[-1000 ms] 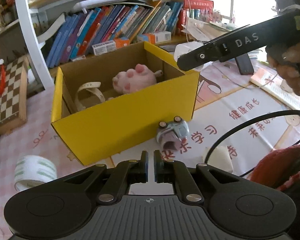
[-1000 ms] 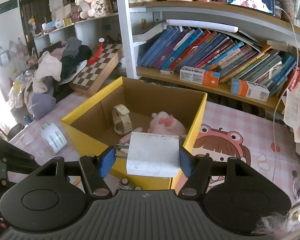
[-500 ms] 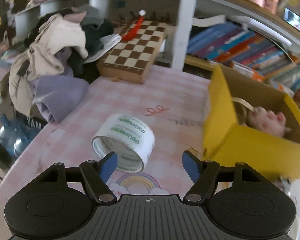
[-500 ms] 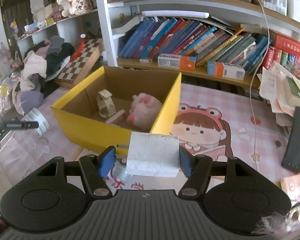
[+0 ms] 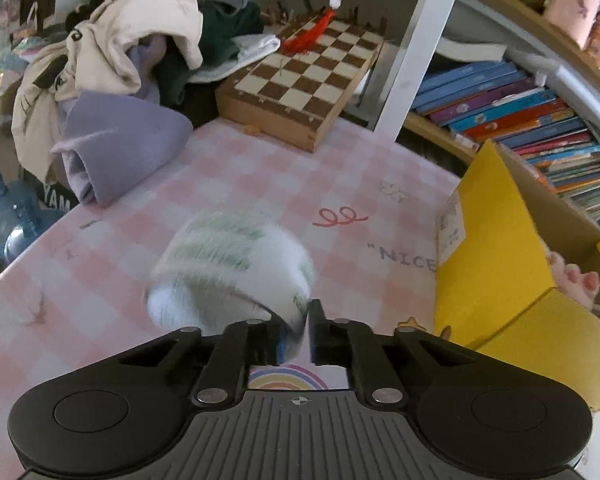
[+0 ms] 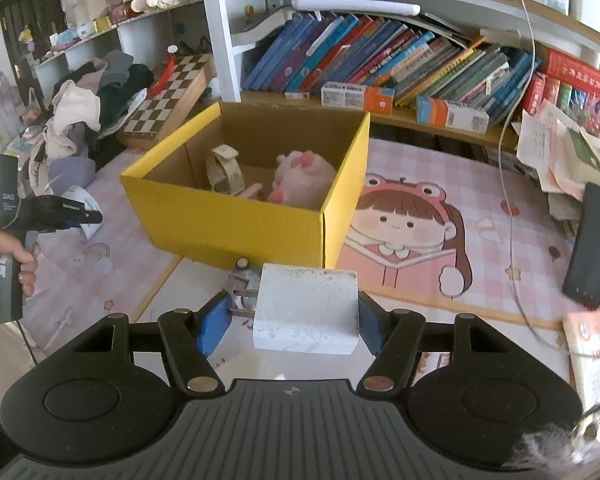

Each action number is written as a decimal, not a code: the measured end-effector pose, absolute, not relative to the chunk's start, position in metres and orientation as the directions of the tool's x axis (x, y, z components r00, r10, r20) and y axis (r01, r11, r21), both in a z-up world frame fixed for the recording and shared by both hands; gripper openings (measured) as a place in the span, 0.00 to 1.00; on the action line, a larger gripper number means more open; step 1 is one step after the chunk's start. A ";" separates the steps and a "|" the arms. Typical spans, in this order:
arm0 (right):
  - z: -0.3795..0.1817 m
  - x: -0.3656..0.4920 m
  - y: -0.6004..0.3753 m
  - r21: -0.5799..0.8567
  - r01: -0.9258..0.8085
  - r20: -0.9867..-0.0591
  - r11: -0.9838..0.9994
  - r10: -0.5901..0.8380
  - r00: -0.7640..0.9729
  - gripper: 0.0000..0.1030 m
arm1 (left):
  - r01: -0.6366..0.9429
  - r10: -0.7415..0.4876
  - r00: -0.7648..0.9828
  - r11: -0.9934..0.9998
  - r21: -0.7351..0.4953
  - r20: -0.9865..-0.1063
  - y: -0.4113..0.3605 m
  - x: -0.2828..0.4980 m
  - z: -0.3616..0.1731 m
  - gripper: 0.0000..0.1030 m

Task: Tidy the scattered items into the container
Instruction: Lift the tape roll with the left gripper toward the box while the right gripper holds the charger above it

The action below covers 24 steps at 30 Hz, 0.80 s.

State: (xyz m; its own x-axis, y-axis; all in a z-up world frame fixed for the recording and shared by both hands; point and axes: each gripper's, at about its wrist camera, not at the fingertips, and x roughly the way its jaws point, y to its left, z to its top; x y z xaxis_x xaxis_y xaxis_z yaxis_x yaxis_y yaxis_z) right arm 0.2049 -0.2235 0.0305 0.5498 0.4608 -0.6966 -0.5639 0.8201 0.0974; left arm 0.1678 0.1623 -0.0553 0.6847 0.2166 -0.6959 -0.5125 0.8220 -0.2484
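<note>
Your left gripper [image 5: 309,330] has just closed its fingers, and they now pinch the near wall of the tape roll [image 5: 232,268]. One finger sits inside the ring and the other outside. The roll is blurred, so how firmly it is seated is hard to judge. It rests on or just above the pink checked tabletop [image 5: 260,176], with its open bore facing down toward your left. The yellow box [image 5: 496,248] lies to the right of that roll, close by, with its open top reachable over the near yellow wall. The carry therefore looks like a short swing to the right and up over the rim.

Your right gripper [image 6: 296,320] pinches the white charger [image 6: 306,308] across its width, prongs pointing left. It sits just in front of the box's near corner, so this hand is also near the box. Inside the box [image 6: 236,216] lie a pink plush toy [image 6: 304,176] and a beige strap [image 6: 224,168], leaving room toward the near wall.
</note>
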 end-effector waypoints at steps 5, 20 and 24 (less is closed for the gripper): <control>0.031 0.198 -0.219 0.109 -0.571 -0.693 0.814 0.474 0.543 0.61 | -0.448 0.178 0.724 0.856 -0.258 -0.666 0.152 0.148 -0.034 0.06; 0.036 0.183 -0.204 0.117 -0.615 -0.675 0.780 0.516 0.527 0.62 | -0.234 0.085 0.868 0.939 -0.251 -0.489 0.107 0.112 0.050 0.06; 0.041 0.185 -0.202 0.105 -0.627 -0.664 0.772 0.524 0.533 0.61 | -0.177 0.051 0.888 0.955 -0.237 -0.457 0.095 0.115 0.064 0.06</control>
State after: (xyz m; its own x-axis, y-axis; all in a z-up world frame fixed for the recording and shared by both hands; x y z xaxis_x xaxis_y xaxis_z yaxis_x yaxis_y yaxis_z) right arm 0.1853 -0.2024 0.0410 0.5333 0.5235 -0.6645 -0.6270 0.7719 0.1050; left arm 0.1145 0.0949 0.0643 0.8878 0.0505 -0.4574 -0.1766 0.9553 -0.2372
